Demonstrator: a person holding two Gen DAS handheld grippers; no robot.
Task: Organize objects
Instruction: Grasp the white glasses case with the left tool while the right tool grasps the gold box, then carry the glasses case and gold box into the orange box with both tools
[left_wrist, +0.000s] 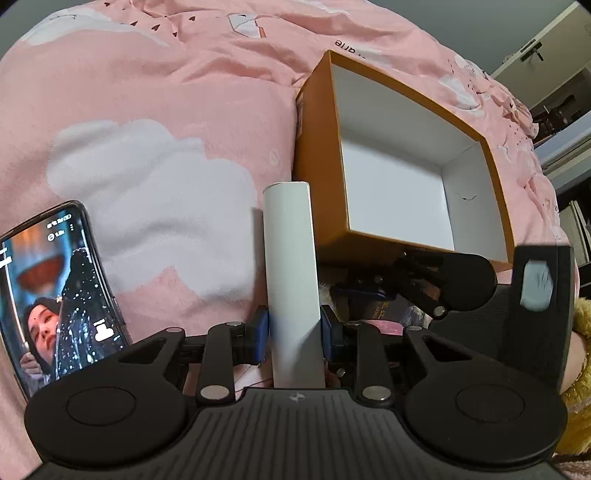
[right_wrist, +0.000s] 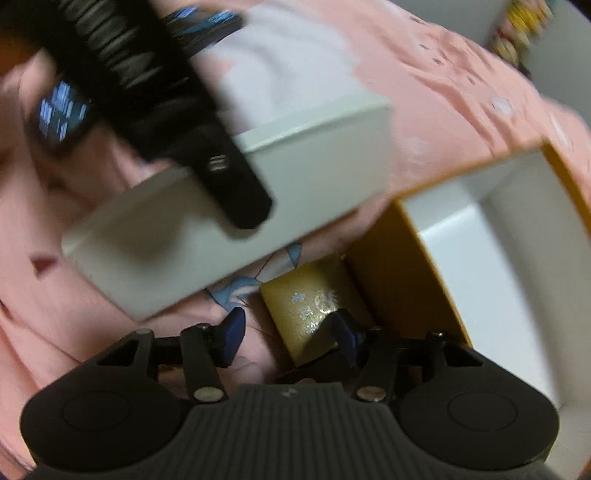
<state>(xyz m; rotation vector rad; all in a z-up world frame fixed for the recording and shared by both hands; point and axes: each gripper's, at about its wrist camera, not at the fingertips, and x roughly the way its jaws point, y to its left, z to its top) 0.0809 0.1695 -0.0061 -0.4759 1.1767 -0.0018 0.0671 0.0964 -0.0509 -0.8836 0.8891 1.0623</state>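
My left gripper (left_wrist: 295, 332) is shut on a flat white box (left_wrist: 291, 258), which stands up on edge between the blue pads, lifted over the pink bedcover. In the right wrist view the same white box (right_wrist: 229, 206) hangs tilted, with the left tool's black body across it. An open orange box (left_wrist: 317, 147) with a white, empty inside stands just right of it. A small gold box (right_wrist: 306, 306) lies against the orange box's wall (right_wrist: 399, 277). My right gripper (right_wrist: 288, 328) is open low over it; one pad overlaps the gold box, the other stands apart. This view is blurred.
A phone (left_wrist: 62, 295) with a lit screen lies on the pink bedcover (left_wrist: 147, 110) at the left, and shows as a blurred phone (right_wrist: 62, 118) in the other view. A yellow fuzzy sleeve (left_wrist: 580, 332) is at the right edge. Room furniture lies beyond the bed.
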